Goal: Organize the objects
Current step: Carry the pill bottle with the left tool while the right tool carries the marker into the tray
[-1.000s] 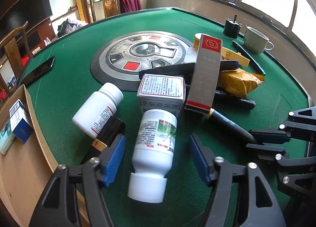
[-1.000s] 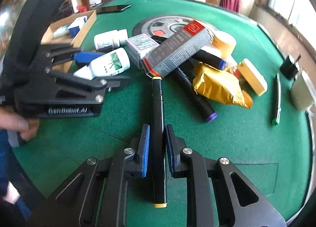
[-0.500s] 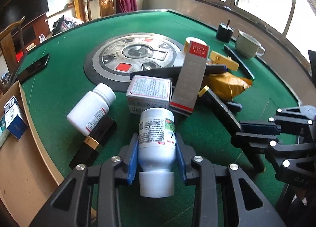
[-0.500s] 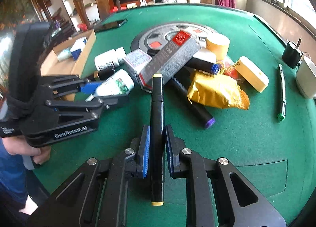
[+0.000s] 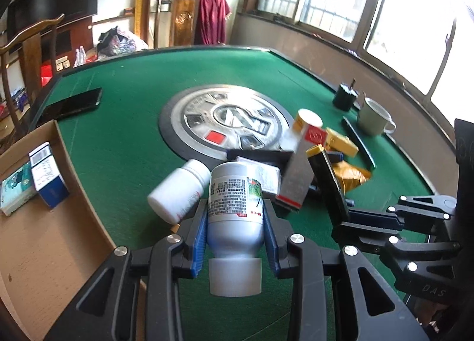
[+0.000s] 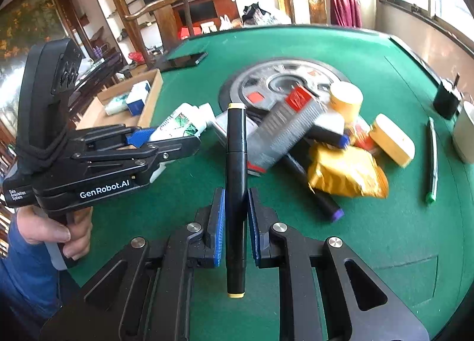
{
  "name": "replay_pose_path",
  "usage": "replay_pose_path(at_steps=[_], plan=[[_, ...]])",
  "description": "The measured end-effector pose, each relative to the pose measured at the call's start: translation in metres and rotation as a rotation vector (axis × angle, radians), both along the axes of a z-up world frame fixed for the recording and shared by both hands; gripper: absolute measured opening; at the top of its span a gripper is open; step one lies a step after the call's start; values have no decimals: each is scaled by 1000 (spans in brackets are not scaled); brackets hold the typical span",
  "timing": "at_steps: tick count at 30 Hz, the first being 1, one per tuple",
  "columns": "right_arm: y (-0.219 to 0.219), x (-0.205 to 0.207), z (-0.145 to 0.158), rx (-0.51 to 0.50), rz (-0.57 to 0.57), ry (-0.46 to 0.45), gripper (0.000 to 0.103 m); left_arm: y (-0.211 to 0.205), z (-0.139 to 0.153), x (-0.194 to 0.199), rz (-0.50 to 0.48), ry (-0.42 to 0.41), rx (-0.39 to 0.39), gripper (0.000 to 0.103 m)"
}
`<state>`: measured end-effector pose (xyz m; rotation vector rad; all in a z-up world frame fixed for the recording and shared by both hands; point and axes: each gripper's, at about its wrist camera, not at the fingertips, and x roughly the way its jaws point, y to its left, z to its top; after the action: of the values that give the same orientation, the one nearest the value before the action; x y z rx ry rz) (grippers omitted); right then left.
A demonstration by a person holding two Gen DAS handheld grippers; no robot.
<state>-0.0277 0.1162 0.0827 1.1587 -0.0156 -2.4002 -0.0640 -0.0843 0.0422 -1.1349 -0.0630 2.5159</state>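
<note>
My left gripper [image 5: 235, 232] is shut on a white pill bottle [image 5: 234, 213], cap toward the camera, lifted off the green table [image 5: 124, 139]. The same bottle [image 6: 180, 126] shows in the right wrist view, clamped in the left gripper [image 6: 166, 140]. My right gripper [image 6: 235, 219] is shut on a black marker [image 6: 236, 181] with yellow end caps, raised above the felt. That marker [image 5: 327, 183] also shows in the left wrist view, held by the right gripper [image 5: 348, 216]. A cardboard box [image 5: 44, 237] lies at the left table edge.
A second white bottle [image 5: 177, 189], a grey-red carton [image 6: 290, 130], a gold packet [image 6: 346, 173], a yellow tape roll [image 6: 346, 99] and more markers lie heaped near the round centre console [image 5: 225, 121]. Two small cartons [image 5: 32, 183] sit in the box. A phone [image 5: 72, 103], mug [image 5: 374, 117] and green pen [image 6: 432, 160] lie around.
My left gripper closed on the lying pill bottle and lifted it off the felt. My right gripper raised the black marker, tilting its far end upward.
</note>
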Motion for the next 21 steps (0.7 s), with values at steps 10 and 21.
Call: replay_pose_path(at_steps=[10,21], plan=[[-29,-7,23,-32,26,43,14,-35,20,-5,93,35,70,34],[-79,-28,45,-69,98,50,14,-114,40,-13,330,50,132,34]])
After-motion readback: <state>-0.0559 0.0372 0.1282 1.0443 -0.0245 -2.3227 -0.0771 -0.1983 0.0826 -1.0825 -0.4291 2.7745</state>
